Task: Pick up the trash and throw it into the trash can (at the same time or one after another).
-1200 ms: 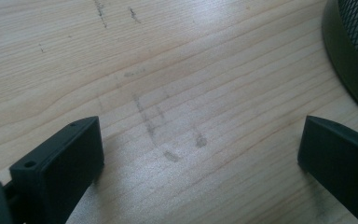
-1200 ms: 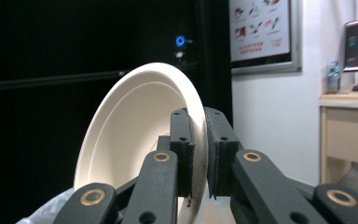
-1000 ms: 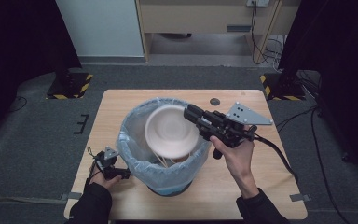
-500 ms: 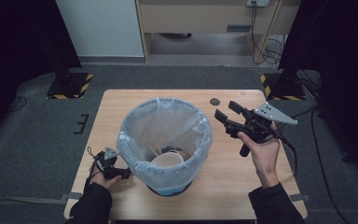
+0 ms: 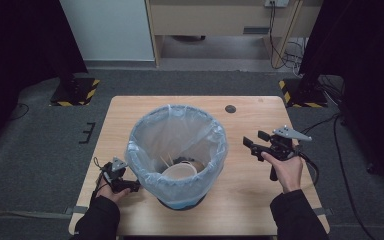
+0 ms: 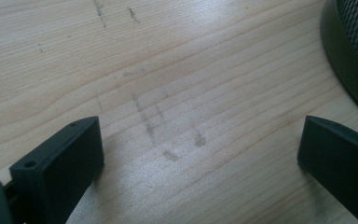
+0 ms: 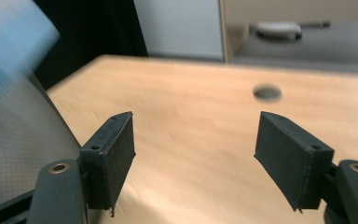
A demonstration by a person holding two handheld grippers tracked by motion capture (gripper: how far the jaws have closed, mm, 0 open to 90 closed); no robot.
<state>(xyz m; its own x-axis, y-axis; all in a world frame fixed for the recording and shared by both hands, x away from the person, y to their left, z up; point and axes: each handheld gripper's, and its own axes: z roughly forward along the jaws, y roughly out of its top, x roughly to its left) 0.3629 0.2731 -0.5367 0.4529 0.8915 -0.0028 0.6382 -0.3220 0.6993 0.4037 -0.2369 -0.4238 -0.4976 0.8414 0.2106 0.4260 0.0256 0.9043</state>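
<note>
A black mesh bin [image 5: 177,145] lined with a pale blue bag stands in the middle of the wooden table [image 5: 130,115]. A white bowl [image 5: 179,173] lies at its bottom beside some thin sticks. My right gripper [image 5: 253,139] hovers to the right of the bin, pointing towards it. Its jaws have just been opening and stand wide with nothing between them [image 7: 193,135]. The bin's mesh wall [image 7: 18,140] is at the left in the right gripper view. My left gripper [image 5: 125,182] rests low by the bin's left foot. It is open over bare wood [image 6: 200,135], with the bin base [image 6: 354,46] at upper right.
A dark round hole [image 5: 230,108] sits in the table behind the bin, also seen ahead of the right gripper [image 7: 267,92]. A cable trails from the right gripper off the table's right edge. Striped stand feet [image 5: 75,92] sit on the floor beyond.
The white bowl that my right gripper held over the bin has dropped into the bin. The right gripper has opened and moved right and down. The left gripper has stayed put.
</note>
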